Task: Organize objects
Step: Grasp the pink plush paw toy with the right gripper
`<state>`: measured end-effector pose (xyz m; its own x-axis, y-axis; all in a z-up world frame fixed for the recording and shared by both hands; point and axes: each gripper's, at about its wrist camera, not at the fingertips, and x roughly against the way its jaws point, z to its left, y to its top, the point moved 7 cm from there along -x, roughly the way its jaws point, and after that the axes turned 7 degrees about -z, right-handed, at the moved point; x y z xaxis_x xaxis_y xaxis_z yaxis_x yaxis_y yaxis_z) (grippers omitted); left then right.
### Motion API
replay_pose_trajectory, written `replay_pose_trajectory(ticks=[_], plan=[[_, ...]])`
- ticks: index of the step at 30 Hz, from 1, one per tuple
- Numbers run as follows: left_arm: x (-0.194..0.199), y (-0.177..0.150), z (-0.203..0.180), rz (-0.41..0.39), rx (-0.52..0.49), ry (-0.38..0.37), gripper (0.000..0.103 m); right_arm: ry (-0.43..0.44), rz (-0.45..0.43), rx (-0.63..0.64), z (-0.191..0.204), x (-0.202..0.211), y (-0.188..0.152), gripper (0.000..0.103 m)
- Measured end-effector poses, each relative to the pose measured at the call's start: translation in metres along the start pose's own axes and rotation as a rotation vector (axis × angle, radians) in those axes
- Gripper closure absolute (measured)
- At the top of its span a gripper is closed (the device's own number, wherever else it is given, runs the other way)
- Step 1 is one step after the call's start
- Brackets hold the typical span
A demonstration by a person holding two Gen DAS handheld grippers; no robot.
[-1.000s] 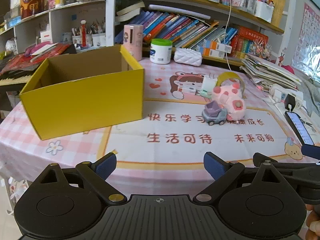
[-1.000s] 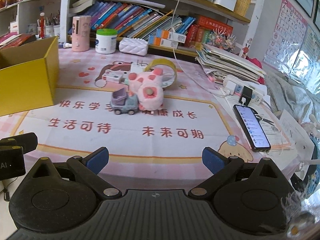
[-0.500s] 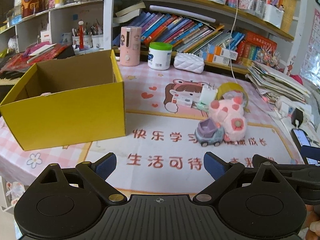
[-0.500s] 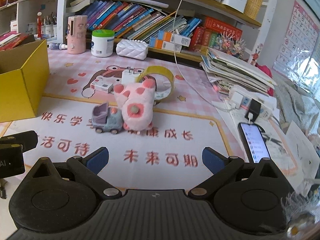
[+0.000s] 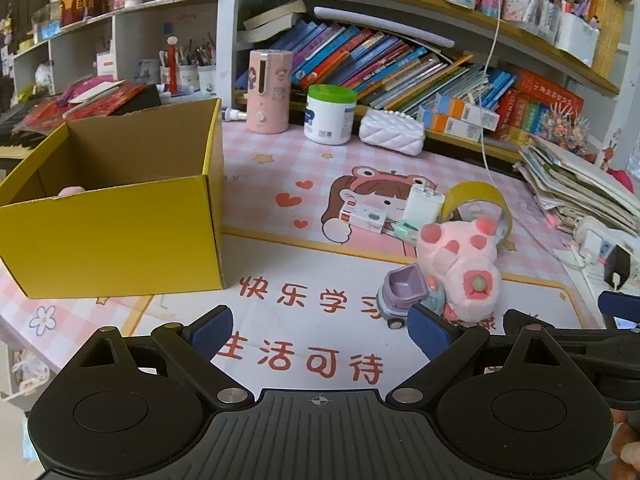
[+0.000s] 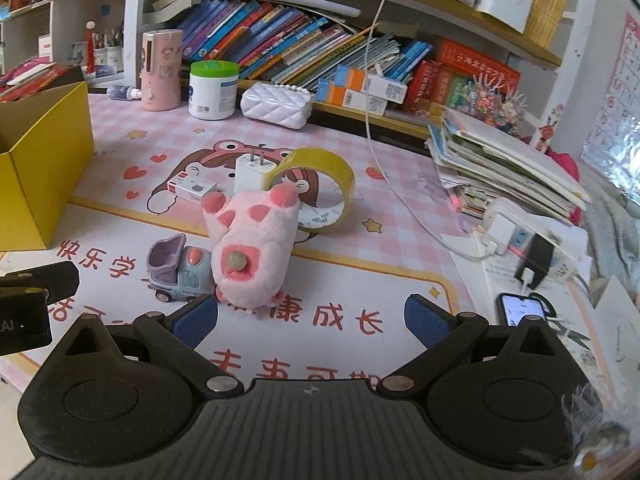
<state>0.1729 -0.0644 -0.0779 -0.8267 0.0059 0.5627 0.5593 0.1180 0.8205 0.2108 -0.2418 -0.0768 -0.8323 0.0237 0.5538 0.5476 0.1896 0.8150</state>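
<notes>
Both our grippers now nearer toys than second ago. Left gripper (image 5: pixel 320 330) wide, holding nothing; right gripper (image 6: pixel 311 320) wide, holding nothing. Pink plush (image 6: pixel 250 254) touches toy truck (image 6: pixel 178 270) on mat, right of yellow box (image 5: pixel 116 208).

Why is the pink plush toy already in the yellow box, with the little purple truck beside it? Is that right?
Not quite. The pink plush toy isn't in the yellow box; it lies out on the table mat, as the right wrist view shows. The rest is right: the little purple truck sits right beside it.
</notes>
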Motion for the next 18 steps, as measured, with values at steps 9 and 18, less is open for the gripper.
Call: replay_pose_trajectory(ticks=[9, 18], plan=[[-0.005, 0.008, -0.012, -0.016, -0.011, 0.036, 0.007, 0.070, -0.011, -0.017, -0.008, -0.016, 0.007, 0.002], [-0.013, 0.012, -0.015, -0.013, -0.014, 0.055, 0.007, 0.128, -0.008, -0.025, -0.007, -0.032, 0.013, 0.002]])
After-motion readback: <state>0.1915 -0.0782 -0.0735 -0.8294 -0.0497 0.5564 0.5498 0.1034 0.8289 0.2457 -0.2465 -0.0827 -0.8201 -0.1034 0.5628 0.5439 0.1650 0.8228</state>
